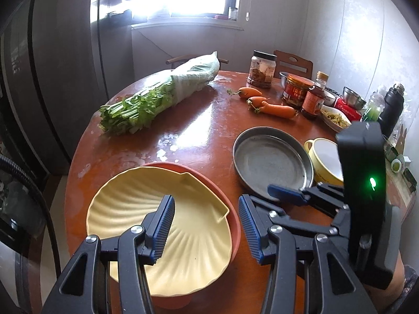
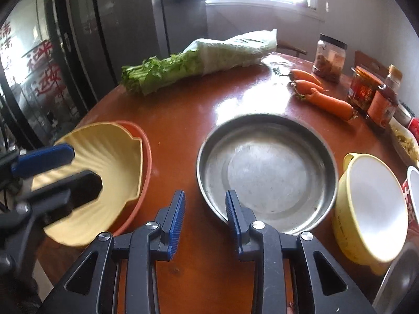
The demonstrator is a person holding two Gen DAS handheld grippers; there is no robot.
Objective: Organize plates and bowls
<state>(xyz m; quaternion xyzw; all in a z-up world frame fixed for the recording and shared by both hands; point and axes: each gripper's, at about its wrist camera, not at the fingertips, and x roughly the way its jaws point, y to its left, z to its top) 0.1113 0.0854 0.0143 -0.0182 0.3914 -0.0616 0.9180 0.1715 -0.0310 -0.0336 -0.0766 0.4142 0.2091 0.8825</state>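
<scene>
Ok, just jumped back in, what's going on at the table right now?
The person is sorting dishes with two handheld grippers. The yellow shell-shaped plate sits tilted in the orange bowl, and the left gripper is open around its right rim. The right gripper is open at the near edge of the metal plate, gripping nothing. The yellow cup stands to that plate's right, untouched.

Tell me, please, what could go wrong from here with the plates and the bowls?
1. The yellow shell plate sits tilted in the orange bowl; a nudge from the open left hand-held gripper might tip it.
2. The right hand-held gripper straddles the near rim of the metal pan; a shallow grip may slip.
3. The yellow bowl stands very close beside the pan and could be knocked.
</scene>
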